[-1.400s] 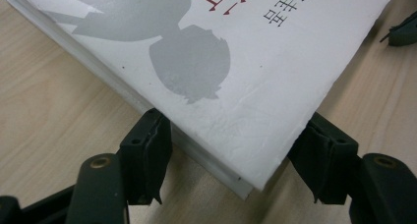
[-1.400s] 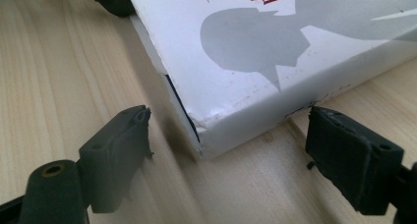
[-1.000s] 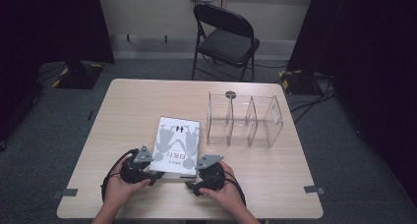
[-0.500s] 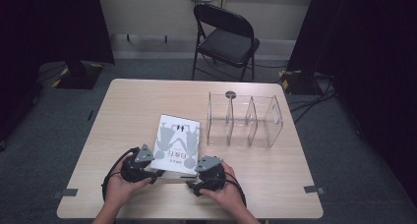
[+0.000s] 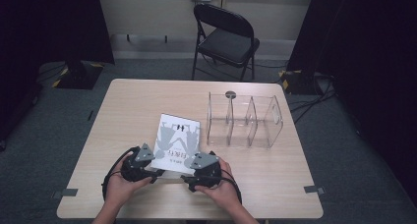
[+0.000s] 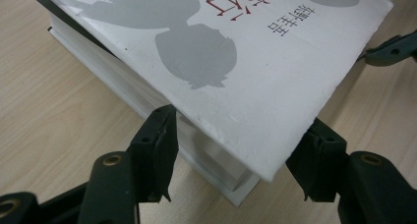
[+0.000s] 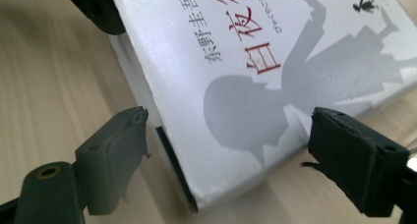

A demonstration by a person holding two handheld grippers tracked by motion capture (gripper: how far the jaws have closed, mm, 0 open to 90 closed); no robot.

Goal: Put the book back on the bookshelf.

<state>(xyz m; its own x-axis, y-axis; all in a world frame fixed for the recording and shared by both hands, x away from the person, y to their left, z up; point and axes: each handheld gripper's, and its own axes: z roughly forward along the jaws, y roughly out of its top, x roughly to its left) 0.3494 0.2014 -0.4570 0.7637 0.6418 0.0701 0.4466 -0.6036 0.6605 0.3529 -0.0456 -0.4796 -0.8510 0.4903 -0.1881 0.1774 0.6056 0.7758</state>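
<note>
Beside book (image 5: 176, 143), clear divider rack (image 5: 244, 121), chair (image 5: 223, 37) behind table (image 5: 123, 106).

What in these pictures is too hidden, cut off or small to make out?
- Book: its near edge in the high view, behind both hand-held grippers, left and right.
- Cover title: cut by the top edge in the left gripper view; too small in the high view.
- Clear rack: whether its compartments hold anything is hard to tell.
</note>
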